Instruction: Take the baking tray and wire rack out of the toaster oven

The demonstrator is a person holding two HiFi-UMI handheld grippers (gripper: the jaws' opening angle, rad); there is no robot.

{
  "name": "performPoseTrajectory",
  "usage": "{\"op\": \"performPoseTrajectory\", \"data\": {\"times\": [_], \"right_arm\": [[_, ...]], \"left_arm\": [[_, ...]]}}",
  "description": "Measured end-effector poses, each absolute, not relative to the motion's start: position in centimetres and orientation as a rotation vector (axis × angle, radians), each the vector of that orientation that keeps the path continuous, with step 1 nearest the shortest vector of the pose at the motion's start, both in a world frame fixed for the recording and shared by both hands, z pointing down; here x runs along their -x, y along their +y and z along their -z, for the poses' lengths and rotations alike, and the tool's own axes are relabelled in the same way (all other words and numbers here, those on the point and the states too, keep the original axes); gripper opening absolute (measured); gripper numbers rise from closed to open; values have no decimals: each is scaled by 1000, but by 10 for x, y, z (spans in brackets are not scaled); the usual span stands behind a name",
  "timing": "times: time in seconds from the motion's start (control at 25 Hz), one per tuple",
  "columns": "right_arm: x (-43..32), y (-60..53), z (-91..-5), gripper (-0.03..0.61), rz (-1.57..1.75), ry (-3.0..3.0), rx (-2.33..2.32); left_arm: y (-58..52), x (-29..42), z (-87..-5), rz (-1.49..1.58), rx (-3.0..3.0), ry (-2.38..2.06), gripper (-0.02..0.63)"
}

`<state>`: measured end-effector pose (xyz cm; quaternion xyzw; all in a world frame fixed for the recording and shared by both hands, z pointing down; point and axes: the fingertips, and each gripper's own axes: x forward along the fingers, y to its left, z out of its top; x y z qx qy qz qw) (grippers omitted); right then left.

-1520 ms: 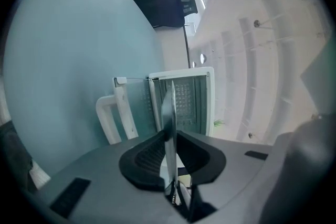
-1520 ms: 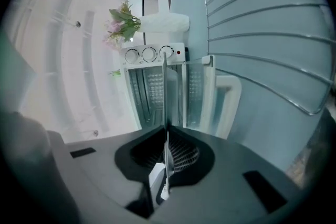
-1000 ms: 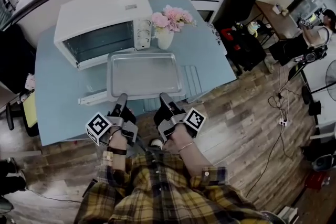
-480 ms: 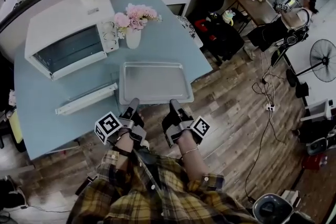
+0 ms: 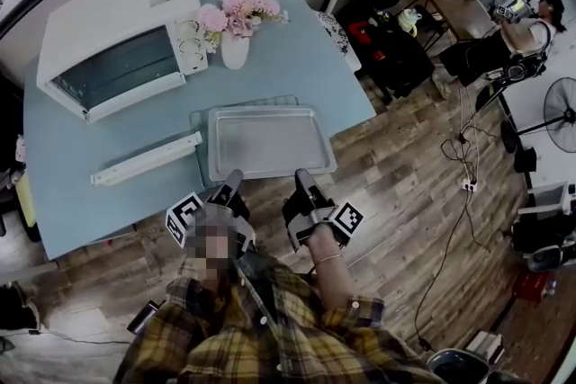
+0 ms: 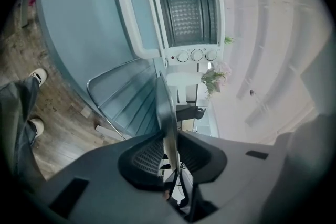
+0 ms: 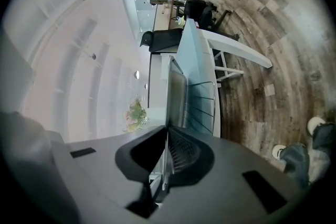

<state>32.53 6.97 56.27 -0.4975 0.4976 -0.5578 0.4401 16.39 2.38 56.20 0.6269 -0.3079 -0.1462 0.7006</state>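
Both grippers pinched the tray's (image 5: 268,142) near rim: the left (image 5: 231,181) with jaws just easing wider, the right (image 5: 304,180) narrow. The tray sat over the rack (image 5: 252,103) by the table's (image 5: 301,49) near edge. Beyond stood the open oven (image 5: 117,22) and flowers (image 5: 238,9).

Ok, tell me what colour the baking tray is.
Plain silver-grey metal; the baking tray shows best in the head view.
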Motion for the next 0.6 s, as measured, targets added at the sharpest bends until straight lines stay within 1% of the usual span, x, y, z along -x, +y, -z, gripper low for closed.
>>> {"op": "performPoseTrajectory", "data": {"times": [0.36, 0.6], "right_arm": [[-310, 57, -583, 15, 1453, 1275, 1228], [-303, 62, -608, 15, 1501, 1192, 1256]], "left_arm": [[28, -145, -587, 330, -1351, -726, 74], [40, -133, -612, 271, -1251, -751, 67]]}}
